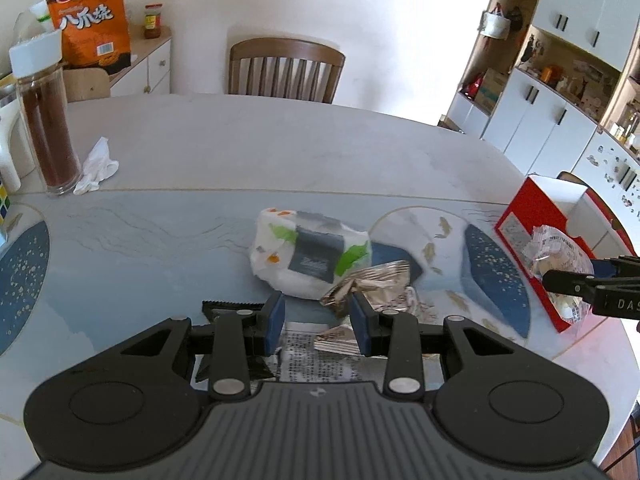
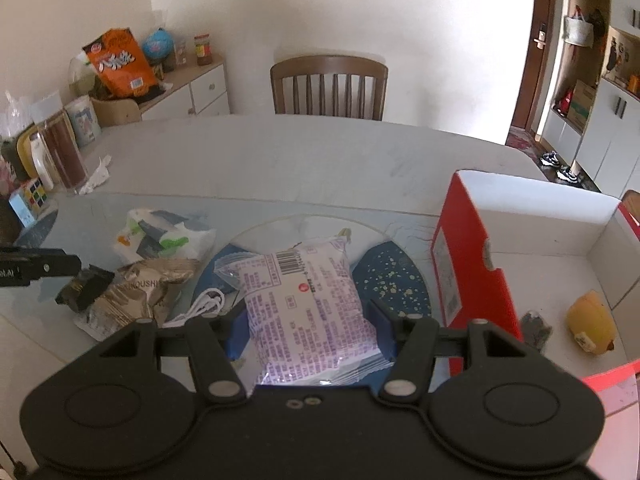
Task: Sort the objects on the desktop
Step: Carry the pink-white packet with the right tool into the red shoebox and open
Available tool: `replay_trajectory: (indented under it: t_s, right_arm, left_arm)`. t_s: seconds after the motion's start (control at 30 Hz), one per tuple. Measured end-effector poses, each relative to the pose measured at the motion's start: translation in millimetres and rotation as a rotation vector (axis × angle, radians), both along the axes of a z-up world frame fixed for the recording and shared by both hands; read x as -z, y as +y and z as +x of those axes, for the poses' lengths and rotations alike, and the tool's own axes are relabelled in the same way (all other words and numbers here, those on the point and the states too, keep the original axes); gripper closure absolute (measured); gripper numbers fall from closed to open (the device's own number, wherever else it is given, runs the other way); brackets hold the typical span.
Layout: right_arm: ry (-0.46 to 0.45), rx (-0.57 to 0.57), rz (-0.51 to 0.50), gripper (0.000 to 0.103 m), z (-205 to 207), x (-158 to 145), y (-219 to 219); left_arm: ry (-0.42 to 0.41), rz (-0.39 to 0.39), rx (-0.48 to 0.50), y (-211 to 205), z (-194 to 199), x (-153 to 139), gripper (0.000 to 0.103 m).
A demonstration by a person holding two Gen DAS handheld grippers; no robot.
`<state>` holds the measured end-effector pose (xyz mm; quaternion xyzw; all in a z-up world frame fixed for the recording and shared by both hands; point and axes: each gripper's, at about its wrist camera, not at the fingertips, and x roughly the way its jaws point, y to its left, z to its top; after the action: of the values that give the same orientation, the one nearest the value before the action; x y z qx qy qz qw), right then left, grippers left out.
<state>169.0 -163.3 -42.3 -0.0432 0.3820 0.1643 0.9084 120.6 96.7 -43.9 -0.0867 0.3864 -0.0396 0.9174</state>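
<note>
- Right gripper (image 2: 308, 330): fingers pinching a clear snack packet (image 2: 308, 304) w/ purple print and a barcode, one blue pad on each side. Packet held just left of the red box, over the blue-patterned part of the table (image 2: 280, 152).
- Same packet seen from left wrist view, far right edge, clamped in the right gripper's black fingers (image 1: 572, 286), in front of the red box (image 1: 536, 216).
- Red box (image 2: 472, 264): open top, white inside, at right side of table. Inside: a yellow rounded item (image 2: 592, 322) and a small dark item (image 2: 536, 330); can't tell what either is.
- Left gripper (image 1: 318, 314): jaws spread, nothing clamped. Crumpled silver foil wrapper (image 1: 372, 284) lies just beyond the right pad and partly between the pads; contact w/ pad can't be confirmed.
- Right wrist view puts the left gripper's tip (image 2: 86, 284) at the near-left end of the foil wrapper (image 2: 136, 292).
- White tissue pack (image 1: 308, 252) w/ green and orange marks, dark label: on table just beyond the foil wrapper, touching or overlapping it.
- White cable (image 2: 206, 304) coiled on table between foil wrapper and held packet.
- Printed sheet (image 1: 312, 356) flat under left gripper.
- Far left: spice jar (image 1: 46, 120) w/ white cap, brown contents, upright; crumpled white tissue (image 1: 98, 166) just right of it.
- Wooden chair (image 1: 286, 68) at far side of table.
</note>
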Motion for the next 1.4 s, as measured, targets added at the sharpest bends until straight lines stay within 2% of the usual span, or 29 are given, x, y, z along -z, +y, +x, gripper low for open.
replay_trajectory:
  t_s: [0.5, 0.73, 1.23, 1.27, 1.4]
  right_arm:
    - [-0.083, 0.035, 0.067, 0.043, -24.1, -36.9, -32.4]
    - [-0.124, 0.052, 0.052, 0.042, -30.6, -47.3, -51.5]
    - [-0.136, 0.063, 0.07, 0.042, -33.0, -59.9, -112.9]
    - [-0.14, 0.062, 0.068, 0.045, -32.5, -60.4, -116.9]
    - [-0.145, 0.057, 0.065, 0.046, -27.9, -61.6, -133.4]
  left_arm:
    - [-0.058, 0.027, 0.068, -33.2, -14.9, -30.5, 0.069]
    - [-0.076, 0.037, 0.082, -57.1, -13.9, -42.0, 0.069]
    - [-0.106, 0.017, 0.2, -143.9, -2.3, -60.3, 0.068]
    - [-0.107, 0.017, 0.206, -149.1, -1.3, -60.9, 0.068]
    - [-0.119, 0.026, 0.224, -171.8, 3.6, -61.6, 0.068]
